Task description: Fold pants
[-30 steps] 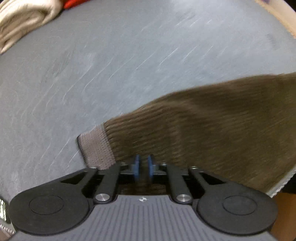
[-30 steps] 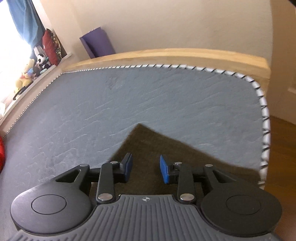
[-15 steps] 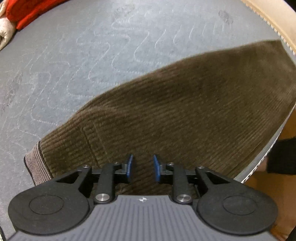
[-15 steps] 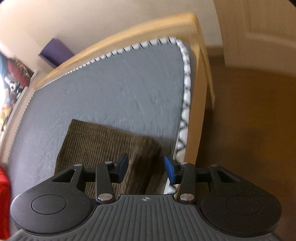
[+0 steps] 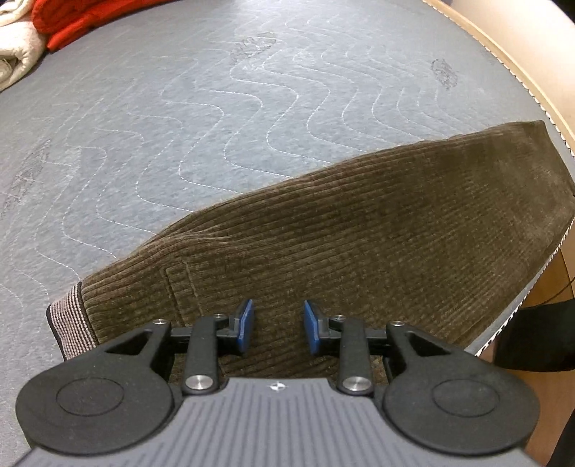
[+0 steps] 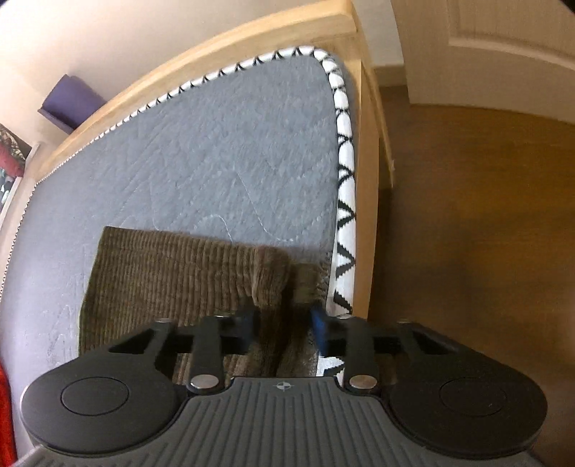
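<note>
Brown corduroy pants (image 5: 359, 230) lie flat on the grey quilted mattress (image 5: 215, 107), striped waistband (image 5: 68, 319) at the near left. My left gripper (image 5: 278, 327) hovers over the seat near a pocket seam. Its jaws are opening and nothing is between the blue pads (image 5: 246, 325). In the right wrist view the other end of the pants (image 6: 172, 273) lies by the mattress's piped edge (image 6: 345, 201). My right gripper (image 6: 285, 327) is closing there, and a raised bunch of corduroy fills the gap between its fingers.
A red garment (image 5: 68, 21) and a cream blanket (image 5: 18, 54) lie at the mattress's far left. The wooden bed frame (image 6: 366, 215) borders the mattress, with bare wood floor (image 6: 485, 233) beyond. A dark sleeve (image 5: 532, 337) shows at the right edge. A purple box (image 6: 70, 102) stands behind the frame.
The left gripper let go of the waist edge, opened, and moved over the pants. The right gripper rolled, swung to the mattress edge, widened, then closed around the bunched leg end.
</note>
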